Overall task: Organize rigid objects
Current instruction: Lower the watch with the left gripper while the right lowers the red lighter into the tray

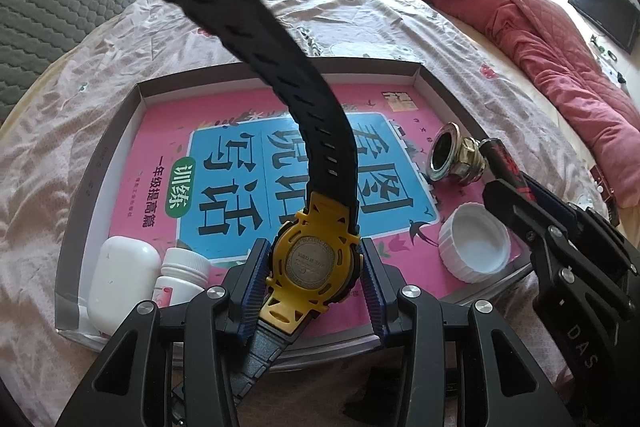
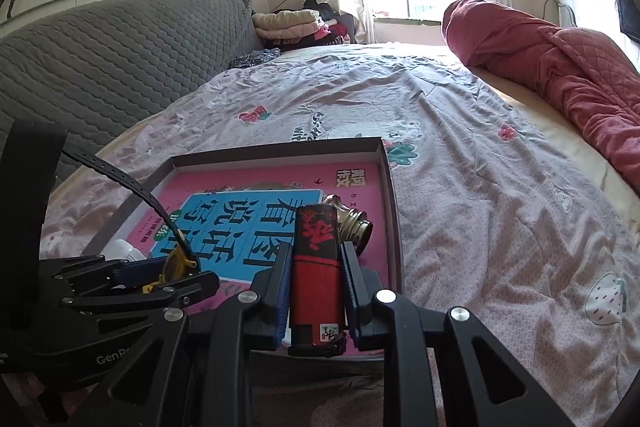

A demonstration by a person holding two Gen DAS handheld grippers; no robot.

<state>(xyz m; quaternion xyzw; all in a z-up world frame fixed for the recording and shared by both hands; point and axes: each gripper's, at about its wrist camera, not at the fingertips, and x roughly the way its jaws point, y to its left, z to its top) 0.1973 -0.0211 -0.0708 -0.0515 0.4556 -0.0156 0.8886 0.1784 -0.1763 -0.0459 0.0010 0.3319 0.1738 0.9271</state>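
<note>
Left tongs clamp the watch by its rigid yellow case above the tray, limp strap trailing; right tongs grip the lighter mid-body, light, stiff, likely slippery.

Bed – shallow box on floral sheet.

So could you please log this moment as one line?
left gripper: shut on watch | right gripper: shut on lighter | both over tray | cap, fitting in tray
</note>
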